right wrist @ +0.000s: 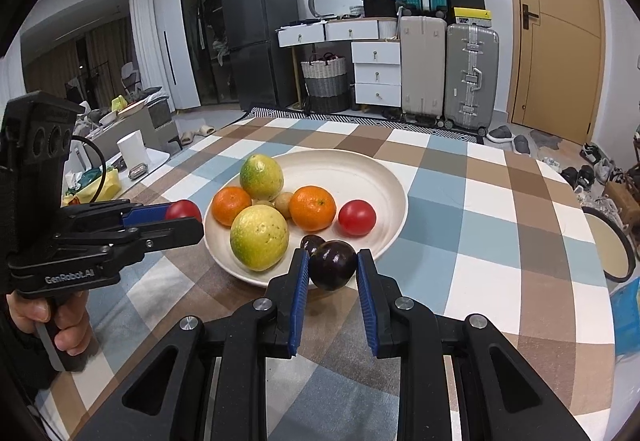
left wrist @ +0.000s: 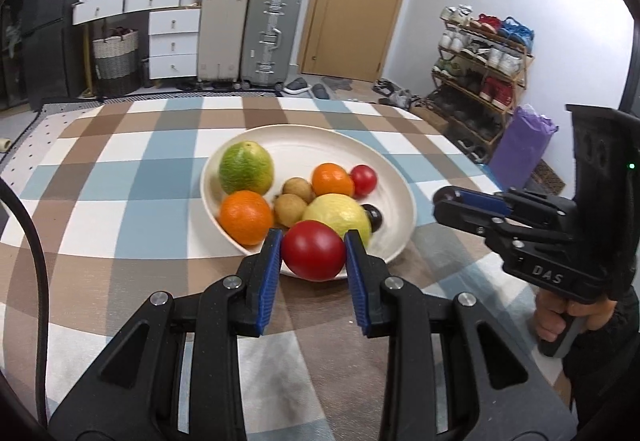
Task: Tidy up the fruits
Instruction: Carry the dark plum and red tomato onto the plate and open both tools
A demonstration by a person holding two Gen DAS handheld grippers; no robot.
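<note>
A cream bowl (left wrist: 396, 177) (right wrist: 360, 169) stands on the checked table and holds a green citrus (left wrist: 246, 168), a yellow-green one (right wrist: 259, 238), two oranges (left wrist: 246, 217) (right wrist: 312, 208), a small red tomato (right wrist: 357, 217), brown fruits (left wrist: 297, 189) and a dark plum (right wrist: 311, 242). My left gripper (left wrist: 313, 261) is shut on a large red tomato (left wrist: 314, 256) over the bowl's near rim; it also shows in the right wrist view (right wrist: 183, 210). My right gripper (right wrist: 333, 269) is shut on a dark purple plum (right wrist: 333, 264) at the bowl's near edge.
The checked tablecloth (left wrist: 120, 181) covers the table around the bowl. Suitcases (left wrist: 270, 37), white drawers (left wrist: 174, 41) and a shoe rack (left wrist: 480, 77) stand beyond the table. A round dark-rimmed object (right wrist: 608, 245) sits off the table's right edge.
</note>
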